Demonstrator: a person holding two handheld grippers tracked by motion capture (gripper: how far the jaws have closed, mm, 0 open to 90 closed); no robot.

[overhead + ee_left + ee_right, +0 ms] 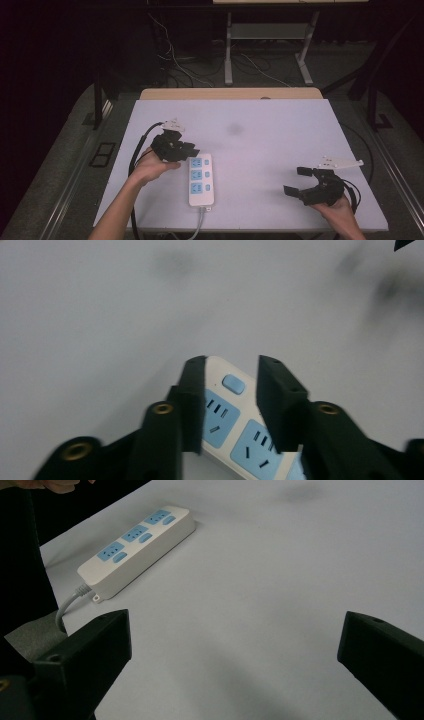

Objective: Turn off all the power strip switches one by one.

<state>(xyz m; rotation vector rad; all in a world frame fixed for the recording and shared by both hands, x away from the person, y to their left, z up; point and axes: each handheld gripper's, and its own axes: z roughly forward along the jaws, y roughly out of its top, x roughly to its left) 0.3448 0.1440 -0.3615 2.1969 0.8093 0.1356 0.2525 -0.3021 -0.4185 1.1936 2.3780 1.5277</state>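
The left gripper [186, 150] hovers just over the far end of the white power strip [201, 179], jaws partly apart and gripping nothing. The right gripper [299, 181] stands wide and empty, well apart from the strip, near the table's [280, 125] right and near edges. Bare tabletop lies between and ahead of both grippers.

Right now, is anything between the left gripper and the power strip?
No. The left gripper is at the far end of the power strip, jaws part open, with nothing visible between them.
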